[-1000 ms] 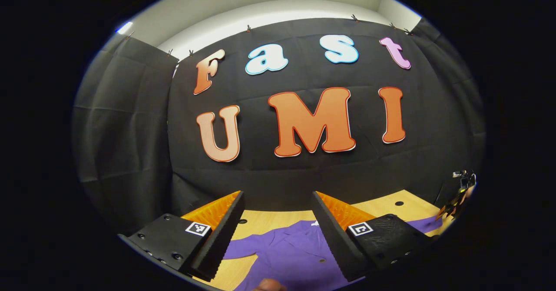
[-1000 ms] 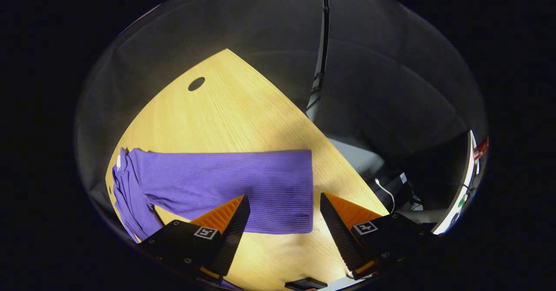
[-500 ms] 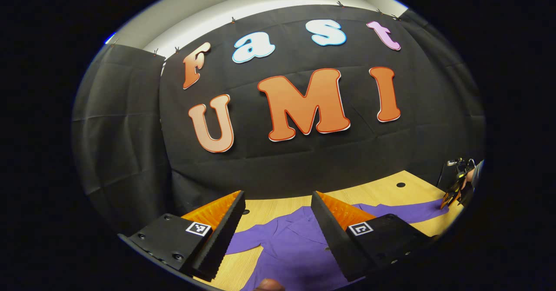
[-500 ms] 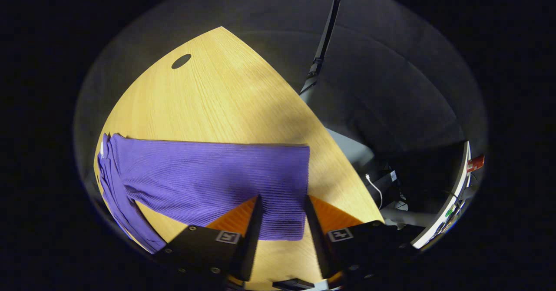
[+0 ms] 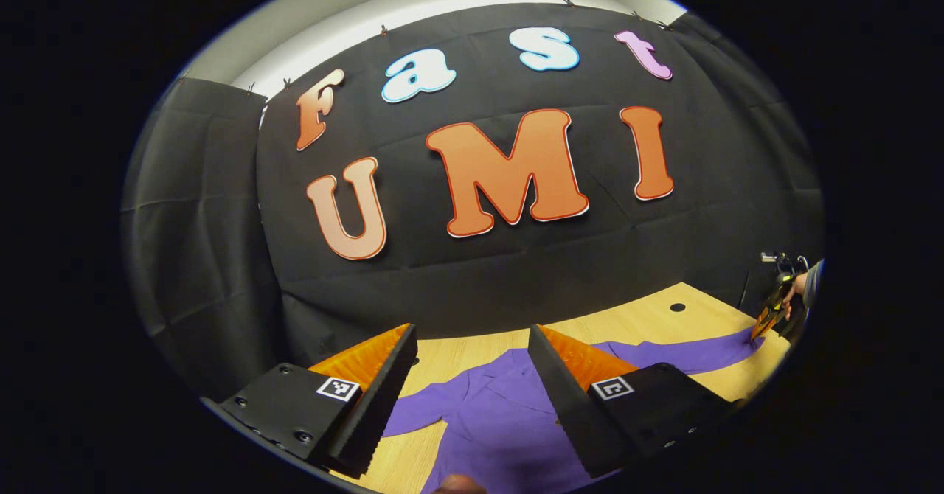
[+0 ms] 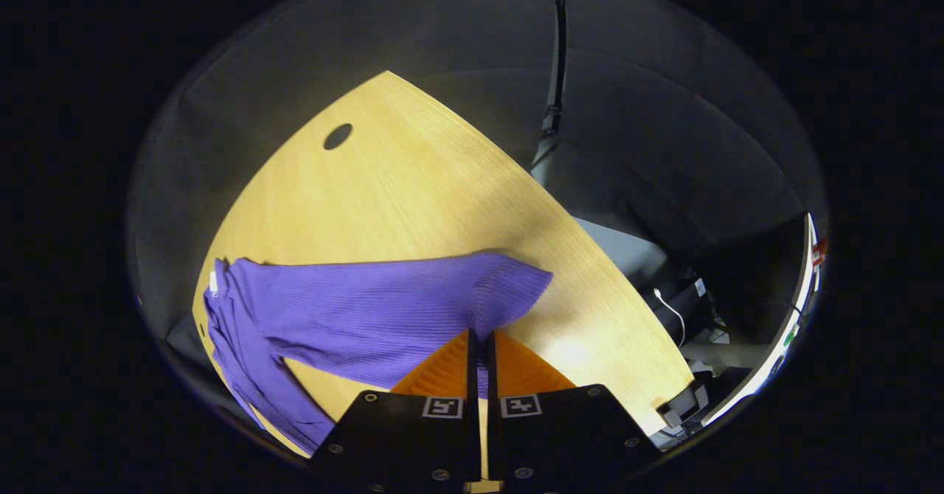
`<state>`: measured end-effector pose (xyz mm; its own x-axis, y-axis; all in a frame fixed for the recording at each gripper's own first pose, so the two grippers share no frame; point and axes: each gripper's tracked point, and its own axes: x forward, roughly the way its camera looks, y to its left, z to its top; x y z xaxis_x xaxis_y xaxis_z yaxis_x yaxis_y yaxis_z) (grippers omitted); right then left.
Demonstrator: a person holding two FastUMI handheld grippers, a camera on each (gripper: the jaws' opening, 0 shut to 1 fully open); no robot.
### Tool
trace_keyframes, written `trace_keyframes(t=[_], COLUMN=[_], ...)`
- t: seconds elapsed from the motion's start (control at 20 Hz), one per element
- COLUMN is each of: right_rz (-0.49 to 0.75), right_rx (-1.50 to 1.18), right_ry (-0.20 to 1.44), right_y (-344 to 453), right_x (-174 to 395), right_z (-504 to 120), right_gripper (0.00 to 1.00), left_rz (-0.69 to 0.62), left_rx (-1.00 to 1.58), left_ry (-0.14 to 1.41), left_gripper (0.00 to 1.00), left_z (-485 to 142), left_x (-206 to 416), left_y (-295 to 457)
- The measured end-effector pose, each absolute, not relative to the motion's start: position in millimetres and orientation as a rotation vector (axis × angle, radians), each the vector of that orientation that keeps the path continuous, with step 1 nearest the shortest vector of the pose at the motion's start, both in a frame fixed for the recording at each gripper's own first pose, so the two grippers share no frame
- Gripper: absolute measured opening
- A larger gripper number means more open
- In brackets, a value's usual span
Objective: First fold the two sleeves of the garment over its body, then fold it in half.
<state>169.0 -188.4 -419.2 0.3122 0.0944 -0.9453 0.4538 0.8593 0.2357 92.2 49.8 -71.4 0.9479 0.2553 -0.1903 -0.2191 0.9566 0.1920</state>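
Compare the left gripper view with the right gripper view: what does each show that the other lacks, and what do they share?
The left gripper view alone shows the left gripper, open above the garment's collar and buttoned body, and a hand holding the other gripper far off at the sleeve's end. The right gripper view alone shows the right gripper shut on the sleeve at its cuff, which is lifted and bunched, plus a dark pole beyond the table edge. Both show the purple garment lying on the wooden table.
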Motion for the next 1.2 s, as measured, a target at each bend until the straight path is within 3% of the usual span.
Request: trace_keyframes(t=[0.75,1.2], right_rz=[0.074,0.283], right_rx=[0.312,0.203], right_ry=[1.031,0.989], right_y=[-13,135], right_x=[235,240], right_z=[-221,-171], right_gripper=[0.04,0.04], left_rz=[0.345,0.425], left_rx=[0.104,0.103], left_ry=[0.235,0.276], left_gripper=[0.98,0.99], left_z=[-94,-114], left_x=[74,44], left_y=[167,244])
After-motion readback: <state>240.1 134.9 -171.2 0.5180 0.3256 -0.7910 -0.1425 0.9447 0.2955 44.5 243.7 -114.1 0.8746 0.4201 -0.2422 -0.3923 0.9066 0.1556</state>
